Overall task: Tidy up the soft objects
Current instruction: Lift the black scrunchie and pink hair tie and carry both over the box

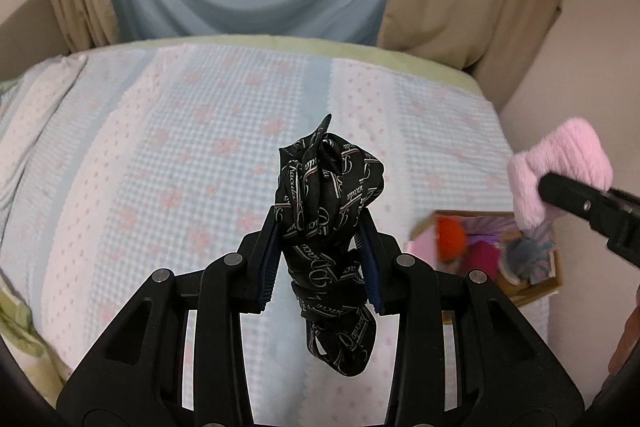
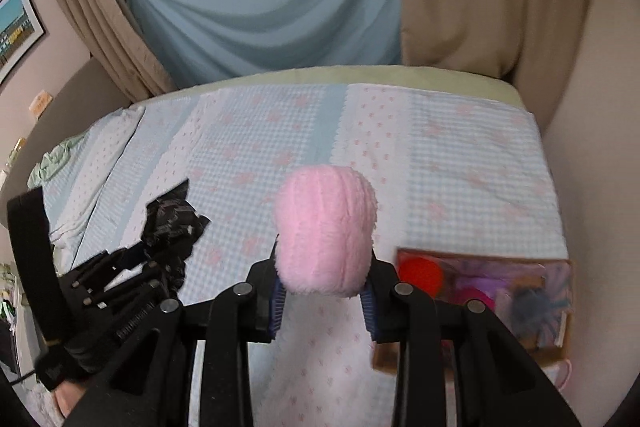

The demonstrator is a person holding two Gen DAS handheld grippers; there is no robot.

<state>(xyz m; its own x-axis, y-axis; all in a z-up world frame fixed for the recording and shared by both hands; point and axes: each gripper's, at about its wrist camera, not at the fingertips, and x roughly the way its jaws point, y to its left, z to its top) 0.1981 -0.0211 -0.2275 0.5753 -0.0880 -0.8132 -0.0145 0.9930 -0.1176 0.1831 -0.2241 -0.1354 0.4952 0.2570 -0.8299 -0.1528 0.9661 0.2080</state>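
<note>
Above the bed [image 1: 168, 155], left gripper [image 1: 320, 227] fingers clamping one black scarf [image 1: 332, 187], right gripper [image 2: 324, 279] clamping one pink plush [image 2: 326, 231], perhaps a sock.

unreadable script lettering on black scarf [image 1: 328, 211]

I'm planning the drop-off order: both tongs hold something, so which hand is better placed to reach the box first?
Right, probably. The right tongs grip the pink fluffy bundle, and the box lies just to their right. The left tongs, holding the black scarf, are farther away.
</note>
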